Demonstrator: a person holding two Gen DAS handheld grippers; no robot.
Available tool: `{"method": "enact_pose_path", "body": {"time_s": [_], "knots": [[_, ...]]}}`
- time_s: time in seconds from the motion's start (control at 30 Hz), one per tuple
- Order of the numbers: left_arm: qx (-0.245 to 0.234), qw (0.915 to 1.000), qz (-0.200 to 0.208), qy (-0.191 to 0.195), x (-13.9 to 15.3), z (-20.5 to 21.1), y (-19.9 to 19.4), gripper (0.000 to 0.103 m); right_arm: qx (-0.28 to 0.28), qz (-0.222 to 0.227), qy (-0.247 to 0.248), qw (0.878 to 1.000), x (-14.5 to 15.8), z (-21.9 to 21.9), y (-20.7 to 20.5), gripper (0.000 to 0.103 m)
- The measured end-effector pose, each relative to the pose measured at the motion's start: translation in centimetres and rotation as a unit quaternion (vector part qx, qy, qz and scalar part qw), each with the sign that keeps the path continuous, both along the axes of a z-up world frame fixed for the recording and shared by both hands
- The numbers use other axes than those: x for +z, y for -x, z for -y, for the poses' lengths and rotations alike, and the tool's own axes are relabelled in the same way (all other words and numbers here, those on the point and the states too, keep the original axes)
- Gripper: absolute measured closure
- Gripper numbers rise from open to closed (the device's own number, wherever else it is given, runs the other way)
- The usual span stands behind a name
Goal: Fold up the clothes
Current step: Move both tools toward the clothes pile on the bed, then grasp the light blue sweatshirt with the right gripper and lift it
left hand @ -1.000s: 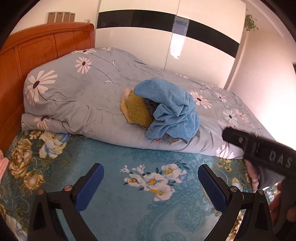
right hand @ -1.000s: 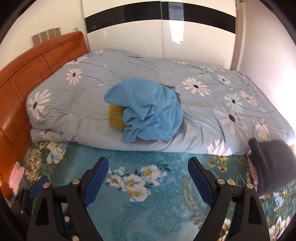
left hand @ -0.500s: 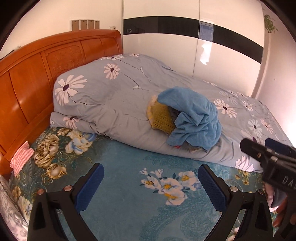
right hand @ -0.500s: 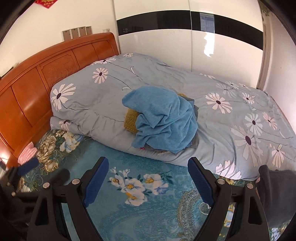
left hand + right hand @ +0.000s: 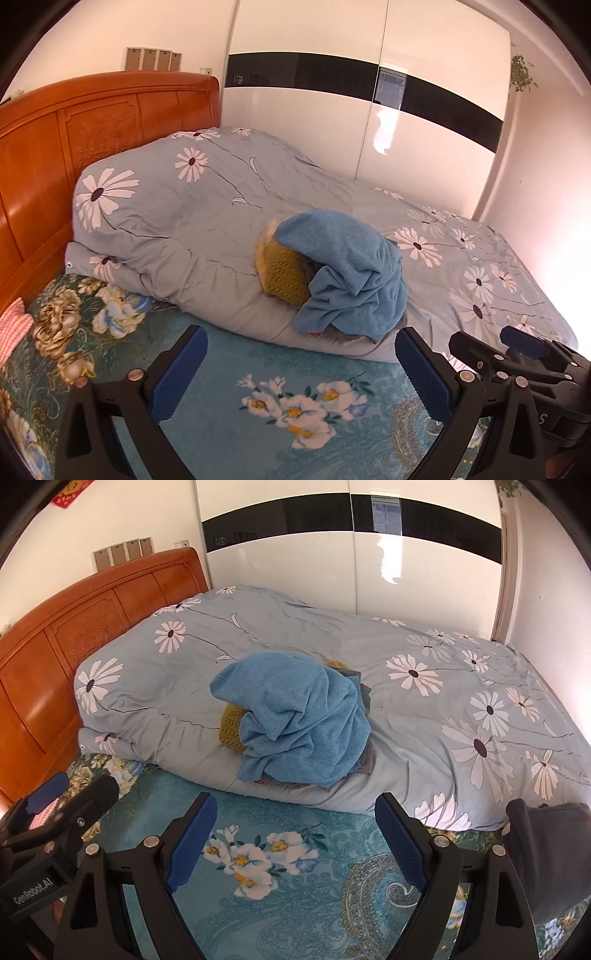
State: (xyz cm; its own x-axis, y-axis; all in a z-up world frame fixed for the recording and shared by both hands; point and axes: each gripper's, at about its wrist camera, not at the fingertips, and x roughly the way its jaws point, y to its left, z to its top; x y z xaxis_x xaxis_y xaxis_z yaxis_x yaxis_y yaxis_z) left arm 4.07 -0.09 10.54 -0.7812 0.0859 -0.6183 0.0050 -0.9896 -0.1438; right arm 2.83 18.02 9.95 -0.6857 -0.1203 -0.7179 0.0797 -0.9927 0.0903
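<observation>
The headboard [image 5: 92,122] has swung further into view as my empty, spread left fingers [image 5: 181,369] and right fingers [image 5: 192,838] face the blue garment [image 5: 295,716] on the bed [image 5: 295,867].

Left gripper [image 5: 299,373]: now turned toward the headboard [image 5: 92,129], whose full width shows where only its near corner did; pink-checked cloth [image 5: 13,328] newly visible at the edge.
Right gripper [image 5: 517,350]: sits lower in the left view.
Right view: left gripper [image 5: 62,805] now enters at the lower left; dark garment [image 5: 546,845] sits lower.
</observation>
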Motion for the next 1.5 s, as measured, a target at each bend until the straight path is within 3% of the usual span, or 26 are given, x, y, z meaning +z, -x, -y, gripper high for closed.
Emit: {"method": "enact_pose_path", "body": {"time_s": [0.17, 0.43, 0.57, 0.77, 0.83, 0.9, 0.97, 1.03, 1.13, 1.3, 1.5], "knots": [[-0.003, 0.9995, -0.01, 0.029, -0.9, 0.4, 1.9, 0.0, -0.007, 0.01, -0.008, 1.0, -1.3, 0.6, 2.1, 0.015], [-0.031, 0.9988, -0.011, 0.035, -3.7, -0.3, 5.6, 0.0, -0.006, 0.031, -0.028, 0.999, -4.2, 0.5, 5.7, 0.015], [-0.038, 0.9982, 0.008, 0.046, -6.2, -0.5, 7.8, 0.0, -0.006, 0.053, -0.012, 0.998, -6.6, -0.2, 9.4, 0.015], [-0.008, 0.9983, 0.054, 0.018, -11.8, 2.6, 8.7, 0.0, 0.001, 0.079, 0.034, 0.996, -9.4, -0.3, 16.8, 0.015], [0.011, 0.9974, 0.07, 0.008, -13.6, 3.9, 8.6, 0.0, -0.003, 0.087, 0.038, 0.995, -10.1, -0.4, 18.8, 0.021], [0.033, 0.996, 0.082, -0.012, -15.2, 5.3, 8.5, 0.0, -0.008, 0.088, 0.043, 0.995, -10.3, -0.5, 20.1, 0.042], [0.056, 0.9943, 0.083, -0.039, -16.5, 6.4, 8.3, 0.0, -0.011, 0.083, 0.053, 0.995, -10.2, -0.6, 20.6, 0.057], [0.068, 0.9921, 0.087, -0.06, -17.4, 7.1, 7.8, 0.0, -0.014, 0.077, 0.062, 0.995, -10.0, -0.8, 21.1, 0.062], [0.065, 0.9874, 0.104, -0.1, -18.5, 7.8, 7.3, 0.0, -0.016, 0.066, 0.081, 0.994, -9.4, -1.1, 21.5, 0.079], [0.039, 0.9792, 0.154, -0.127, -18.9, 8.0, 6.1, 0.0, -0.012, 0.041, 0.156, 0.987, -5.7, -2.7, 20.6, 0.087], [0.017, 0.9758, 0.147, -0.161, -16.2, 8.4, 2.6, 0.0, -0.006, -0.006, 0.214, 0.977, 1.1, -4.3, 17.2, 0.089]]}}
